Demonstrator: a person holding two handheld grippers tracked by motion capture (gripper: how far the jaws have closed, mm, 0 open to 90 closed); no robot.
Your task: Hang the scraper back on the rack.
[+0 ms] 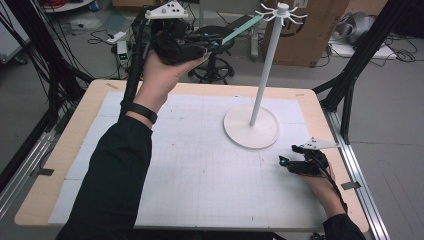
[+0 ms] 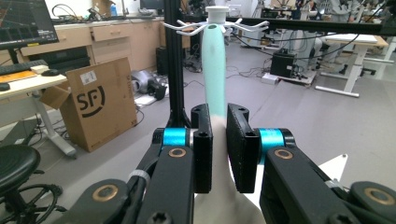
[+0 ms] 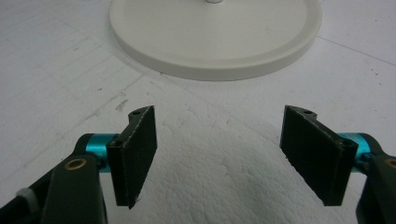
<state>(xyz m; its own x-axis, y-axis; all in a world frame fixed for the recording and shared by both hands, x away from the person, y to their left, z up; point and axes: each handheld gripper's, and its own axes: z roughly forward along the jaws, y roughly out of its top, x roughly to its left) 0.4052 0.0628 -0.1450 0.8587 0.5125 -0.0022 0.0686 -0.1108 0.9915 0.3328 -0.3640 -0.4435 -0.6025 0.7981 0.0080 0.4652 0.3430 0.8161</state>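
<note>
High view showed the raised left gripper (image 1: pixel 212 45) clamping a mint-green strip (image 1: pixel 243 28) that reached the white stand's (image 1: pixel 251 131) top hooks; the right gripper (image 1: pixel 289 155) rested open near the base.

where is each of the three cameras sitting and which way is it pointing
High view: above the person's side, looking forward and down at the white mat; both forearms, the left gripper raised and the right gripper low.
Left gripper view: on the left gripper, facing out over the room along the mint strip it clamps; black jaws.
Right gripper view: on the right gripper, low over the mat, jaws wide apart.
Shared: the white stand, hooks or base.
</note>
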